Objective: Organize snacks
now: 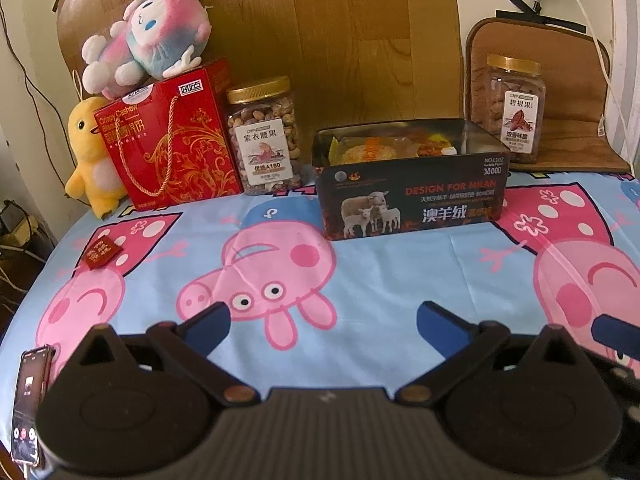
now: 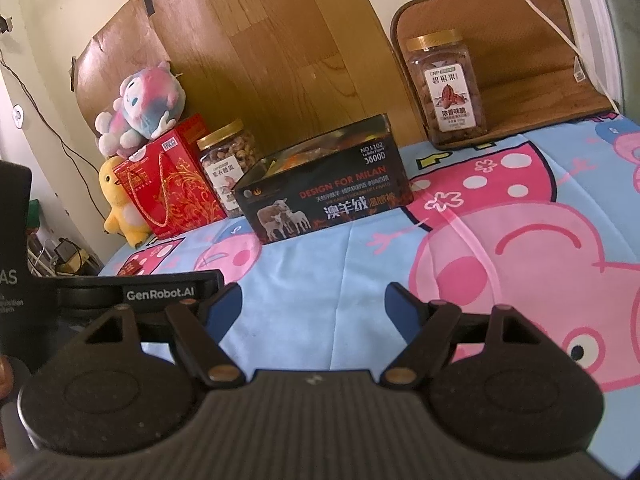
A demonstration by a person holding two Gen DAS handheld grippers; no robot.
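Snack tin [image 1: 412, 204] mid-table; both grippers' fingers [image 1: 210, 324] [image 2: 224, 308] spread wide, empty.

- Black tin [image 1: 412, 204], back middle of the bed: "DESIGN FOR MILAN", "NO.L102", "3800D", large "澳羊绒".
- Red gift box [image 1: 172, 148], back left corner: "Crispy Cashew"; the white tag's characters are too small to read.
- Cashew jar [image 1: 264, 136], just right of the red box: "CNP", "紫衣腰果", "A180".
- Pecan jar [image 2: 448, 88], back right on the brown mat: "CNP", "碧根果", "浓香味脆".
- Black gripper body [image 2: 164, 294] at the right wrist view's left edge: "GenRobot.AI".
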